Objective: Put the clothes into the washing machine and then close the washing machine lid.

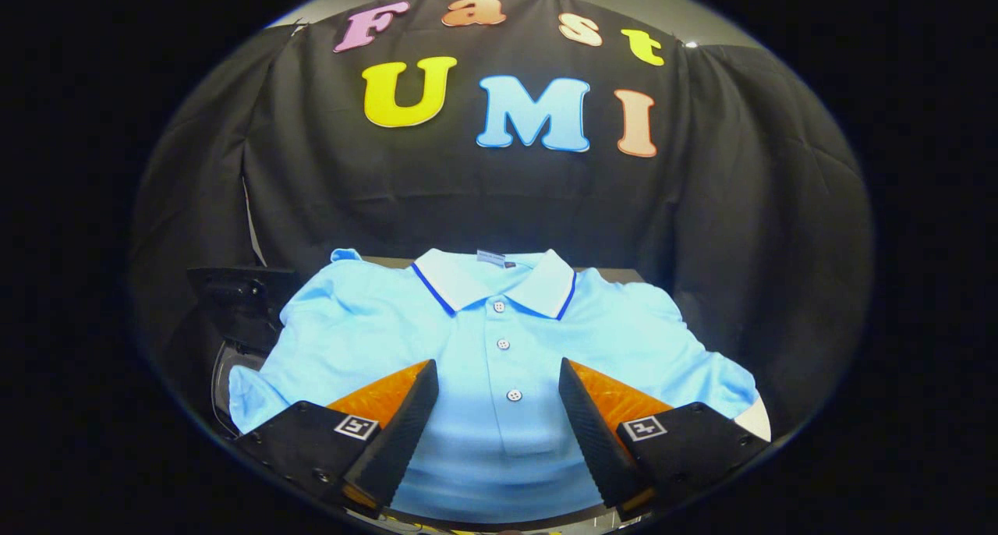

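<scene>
A light blue polo shirt [483,348] lies spread flat, its white collar with a blue stripe at the far end and its buttoned placket running toward me. My gripper [497,379] hovers over the shirt's chest with its two black and orange fingers [398,426] wide apart and nothing between them; the placket shows in the gap. A dark object with a rounded pale rim [234,317] sits left of the shirt, partly under the sleeve; it may be the washing machine, but I cannot tell.
The shirt rests on a dark table whose far edge [616,271] meets the black cloth wall. A pale patch [755,419] shows beside the shirt's right sleeve.
</scene>
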`<state>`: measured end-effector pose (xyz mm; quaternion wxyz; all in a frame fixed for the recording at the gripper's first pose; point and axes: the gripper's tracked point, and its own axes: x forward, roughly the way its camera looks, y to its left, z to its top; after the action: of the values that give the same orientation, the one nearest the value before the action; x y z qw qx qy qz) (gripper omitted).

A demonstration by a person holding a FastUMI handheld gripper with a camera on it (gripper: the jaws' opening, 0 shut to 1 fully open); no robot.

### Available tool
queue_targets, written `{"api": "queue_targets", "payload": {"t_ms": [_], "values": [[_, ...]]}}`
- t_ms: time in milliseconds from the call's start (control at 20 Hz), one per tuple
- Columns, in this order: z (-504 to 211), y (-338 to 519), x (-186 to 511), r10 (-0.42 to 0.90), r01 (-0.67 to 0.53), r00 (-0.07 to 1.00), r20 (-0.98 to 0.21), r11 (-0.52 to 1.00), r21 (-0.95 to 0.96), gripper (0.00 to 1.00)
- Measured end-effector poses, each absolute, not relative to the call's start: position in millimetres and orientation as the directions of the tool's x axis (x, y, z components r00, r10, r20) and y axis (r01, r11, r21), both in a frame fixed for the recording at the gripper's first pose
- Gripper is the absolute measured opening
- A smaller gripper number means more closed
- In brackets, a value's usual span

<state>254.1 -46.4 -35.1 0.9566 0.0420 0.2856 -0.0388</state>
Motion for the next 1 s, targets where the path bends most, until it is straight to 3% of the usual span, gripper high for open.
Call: {"api": "queue_targets", "payload": {"t_ms": [300, 450, 550, 650, 750, 850, 1000], "values": [[-36.6, -43.5, 256.6, -0.011, 0.082, 0.829, -0.560, 0.991, 0.103, 0.98], [-36.6, -40.4, 257.9, 0.006, 0.063, 0.837, -0.546, 0.992, 0.107, 0.90], [-37.8, -39.7, 257.3, 0.020, 0.054, 0.839, -0.543, 0.991, 0.120, 0.90], [-38.0, -41.6, 255.8, 0.020, 0.066, 0.835, -0.550, 0.989, 0.136, 0.39], [-34.6, -38.5, 255.0, 0.043, 0.056, 0.825, -0.563, 0.986, 0.157, 0.39], [-35.0, -38.6, 256.1, 0.066, 0.061, 0.817, -0.573, 0.978, 0.201, 0.10], [-33.3, -38.7, 255.1, 0.088, 0.073, 0.791, -0.606, 0.969, 0.236, 0.10]]}}
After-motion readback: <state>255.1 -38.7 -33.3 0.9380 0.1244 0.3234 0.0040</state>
